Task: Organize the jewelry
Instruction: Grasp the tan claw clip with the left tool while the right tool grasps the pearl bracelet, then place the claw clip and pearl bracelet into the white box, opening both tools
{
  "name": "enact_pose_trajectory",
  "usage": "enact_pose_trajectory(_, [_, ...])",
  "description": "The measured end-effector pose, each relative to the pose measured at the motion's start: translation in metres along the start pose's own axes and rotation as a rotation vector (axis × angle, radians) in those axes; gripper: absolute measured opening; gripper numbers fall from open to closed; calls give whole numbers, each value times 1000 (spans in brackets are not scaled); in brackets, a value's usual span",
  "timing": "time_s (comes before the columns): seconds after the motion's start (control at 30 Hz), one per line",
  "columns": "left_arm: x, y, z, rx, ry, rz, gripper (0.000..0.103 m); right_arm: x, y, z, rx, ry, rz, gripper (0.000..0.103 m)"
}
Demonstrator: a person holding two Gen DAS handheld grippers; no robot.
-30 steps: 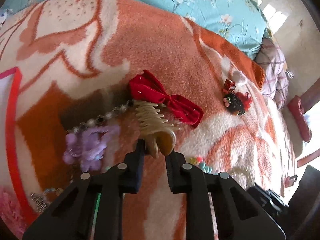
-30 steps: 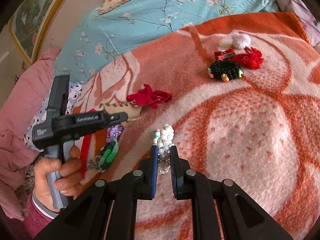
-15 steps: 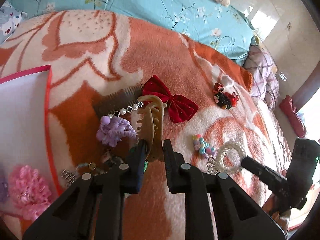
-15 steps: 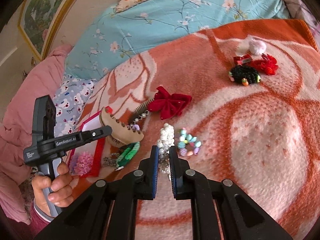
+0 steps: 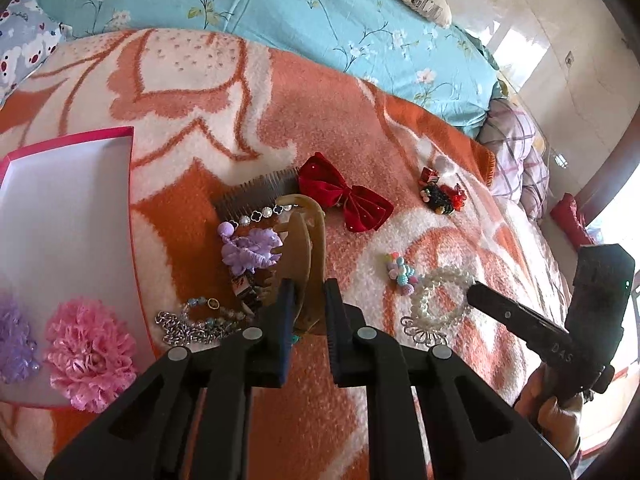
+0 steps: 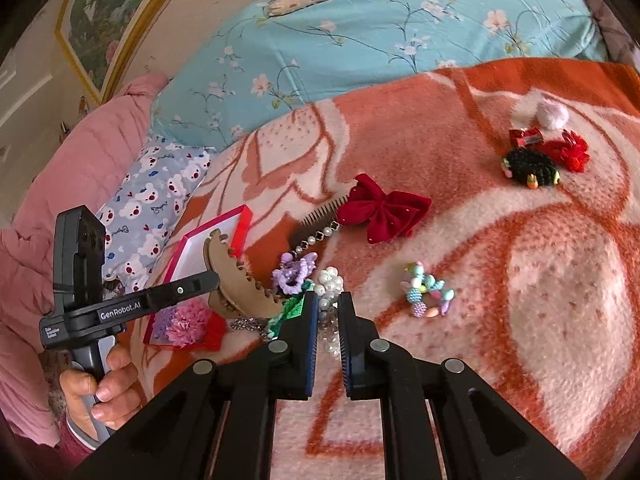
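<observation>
Above the orange blanket [image 5: 248,136], beside the pink box [image 5: 68,208]: tan toothed hair claw [image 5: 306,248], curved, between the left gripper's [image 5: 306,308] closing jaws; right gripper [image 6: 328,320] clamps pearl bracelet [image 6: 328,280].

"GenRobot.AI" is printed in white on the left hand-held gripper [image 6: 214,282]; the small label below it cannot be read.

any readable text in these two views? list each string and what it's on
"GenRobot.AI": white print along the side of the left gripper, right wrist view.
Small white label below it on the same body: too small to read.
"DAS": faint embossed letters on the right gripper body, left wrist view; anything further is unreadable.
Script print on the bear-pattern pillow: too blurred to read.
</observation>
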State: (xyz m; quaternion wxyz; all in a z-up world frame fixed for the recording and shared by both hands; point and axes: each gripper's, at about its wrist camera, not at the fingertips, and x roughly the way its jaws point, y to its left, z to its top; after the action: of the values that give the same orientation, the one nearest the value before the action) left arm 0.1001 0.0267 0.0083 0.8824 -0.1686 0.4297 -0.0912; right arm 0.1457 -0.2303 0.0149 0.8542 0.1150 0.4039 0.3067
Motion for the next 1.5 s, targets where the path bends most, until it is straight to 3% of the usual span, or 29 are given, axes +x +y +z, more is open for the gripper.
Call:
enact_pose_trajectory(0.07, [-2, 1, -2, 4, -2, 7, 0, 0, 3, 1, -7, -2, 1, 9])
enact_pose_trajectory(0.43, [15, 9, -11, 19, 54, 39, 0, 4, 6, -5, -8, 16, 9, 9])
enact_pose_trajectory(0.5, [25, 10, -13, 22, 89, 35, 8, 5, 4, -5, 1, 16, 11, 9])
enact_pose_trajectory(0.53, [29, 10, -14, 24, 102, 34, 19, 5, 2, -5, 4, 17, 9, 9])
enact_pose_trajectory(0.57, [33, 10, -15, 30, 112, 36, 39, 5, 1, -5, 7, 17, 8, 9])
enact_pose_trajectory(0.63, [40, 5, -16, 61, 121, 50, 60, 4, -4, -5, 19, 17, 9, 9])
enact_pose_trajectory(0.73, [52, -4, -18, 115, 142, 74, 65, 4, -11, -6, 38, 15, 7, 9])
enact_pose_trajectory(0.8, [62, -11, -19, 153, 163, 102, 78, 4, -17, -7, 56, 16, 15, 9])
enact_pose_trajectory(0.93, [85, -24, -19, 248, 195, 169, 81, 6, -24, -8, 75, 19, 19, 9])
enact_pose_trajectory(1.1, [105, -25, -13, 284, 215, 195, 82, 8, -31, -8, 95, 18, 26, 9])
enact_pose_trajectory(1.17, [108, -22, -9, 277, 212, 194, 76, 9, -33, -8, 97, 20, 26, 9])
enact_pose_trajectory(1.5, [80, -18, -11, 247, 142, 174, 75, 6, -34, -9, 106, 10, 33, 9])
